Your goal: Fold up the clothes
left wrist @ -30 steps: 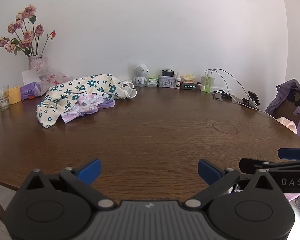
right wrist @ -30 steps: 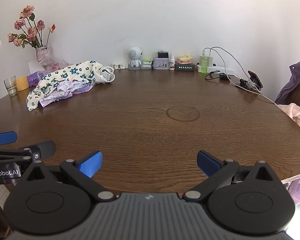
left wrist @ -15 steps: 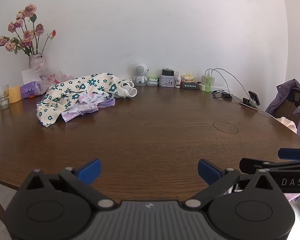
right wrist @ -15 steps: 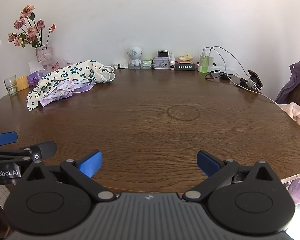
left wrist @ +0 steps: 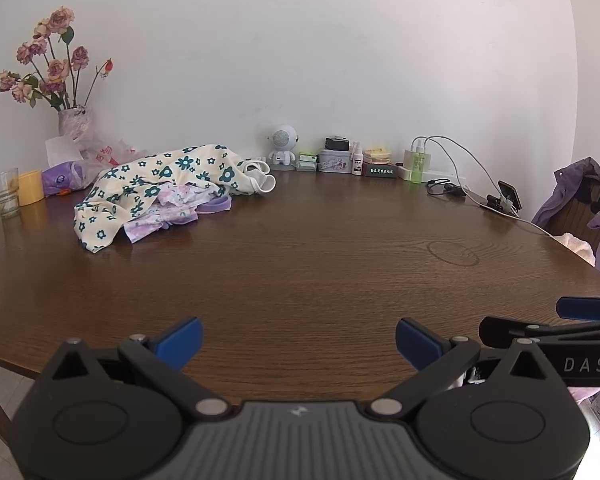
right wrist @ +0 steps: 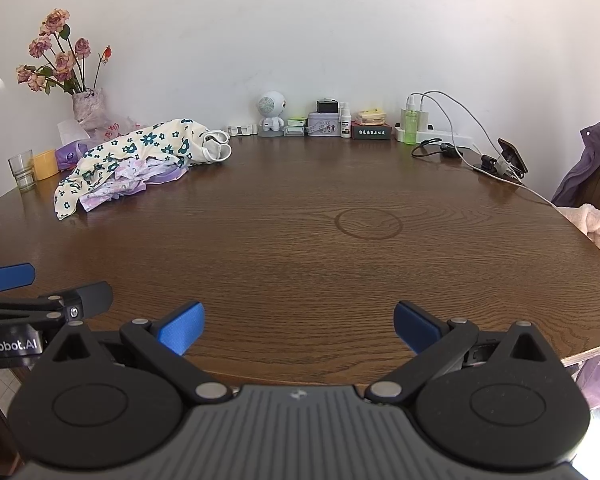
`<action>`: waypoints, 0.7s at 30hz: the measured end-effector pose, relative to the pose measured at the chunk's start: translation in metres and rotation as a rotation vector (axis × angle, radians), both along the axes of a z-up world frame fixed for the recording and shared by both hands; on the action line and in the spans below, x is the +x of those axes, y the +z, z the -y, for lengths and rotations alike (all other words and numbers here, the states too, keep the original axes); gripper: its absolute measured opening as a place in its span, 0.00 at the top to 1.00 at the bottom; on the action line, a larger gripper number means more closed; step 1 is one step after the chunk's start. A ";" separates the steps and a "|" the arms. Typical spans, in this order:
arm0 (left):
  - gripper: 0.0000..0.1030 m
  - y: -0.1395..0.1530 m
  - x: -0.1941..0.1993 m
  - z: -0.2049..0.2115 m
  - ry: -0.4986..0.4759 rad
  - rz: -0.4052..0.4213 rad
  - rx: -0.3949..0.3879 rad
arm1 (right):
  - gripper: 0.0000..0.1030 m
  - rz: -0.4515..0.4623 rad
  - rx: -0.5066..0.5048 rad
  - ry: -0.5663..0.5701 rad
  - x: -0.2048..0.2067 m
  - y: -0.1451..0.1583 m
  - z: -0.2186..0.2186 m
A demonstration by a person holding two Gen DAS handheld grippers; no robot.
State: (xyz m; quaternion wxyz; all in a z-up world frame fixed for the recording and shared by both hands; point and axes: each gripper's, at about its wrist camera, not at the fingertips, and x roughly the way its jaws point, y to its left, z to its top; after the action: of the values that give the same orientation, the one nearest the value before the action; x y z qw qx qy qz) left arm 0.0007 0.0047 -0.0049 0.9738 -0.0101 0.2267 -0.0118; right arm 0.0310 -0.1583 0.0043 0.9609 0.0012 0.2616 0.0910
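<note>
Since nothing on the table (left wrist: pixel 300 280) has been folded, you are at the very start: the clothes (left wrist: pixel 160 188) lie in one loose heap at the far left, close to the wall, and no garment has been pulled out or spread flat. Your left gripper (left wrist: pixel 298 338) hangs over the near edge with its blue pads wide apart and nothing between them. Your right gripper (right wrist: pixel 298 326) sits the same way just beside it, spread and empty. Both are well apart from the heap, with bare wood between.

Everything is left, as I judge it: reach the heap, separate one piece, lay it out on the clear middle of the table, and fold.

The heap looks like at least two garments. On top is a cream one with dark teal flowers, crumpled, with white ribbed cuffs or a neck opening bunched at its right end. Under it, poking out toward you, is a pale lilac print with a solid purple edge. How they tangle underneath you cannot tell from here. A glass (left wrist: pixel 4 192), a yellow cup (left wrist: pixel 31 187) and a vase (left wrist: pixel 74 124) stand near the heap's left side, so mind them when you pull.
</note>
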 end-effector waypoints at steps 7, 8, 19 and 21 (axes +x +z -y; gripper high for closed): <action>0.00 0.000 0.000 0.000 -0.001 0.001 0.000 | 0.00 0.000 0.000 0.000 0.001 0.000 0.000; 0.00 0.000 0.000 0.000 -0.001 0.001 0.000 | 0.00 0.000 -0.001 0.000 0.001 0.000 0.000; 0.00 0.001 0.001 0.000 0.002 -0.001 0.000 | 0.00 0.001 -0.001 -0.001 0.002 0.000 0.000; 0.00 0.000 0.001 0.000 0.001 -0.001 0.001 | 0.00 0.001 -0.001 0.000 0.002 0.000 0.000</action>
State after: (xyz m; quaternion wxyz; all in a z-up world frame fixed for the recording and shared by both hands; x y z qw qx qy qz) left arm 0.0018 0.0043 -0.0045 0.9737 -0.0100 0.2272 -0.0110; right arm 0.0332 -0.1583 0.0045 0.9610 0.0005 0.2613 0.0907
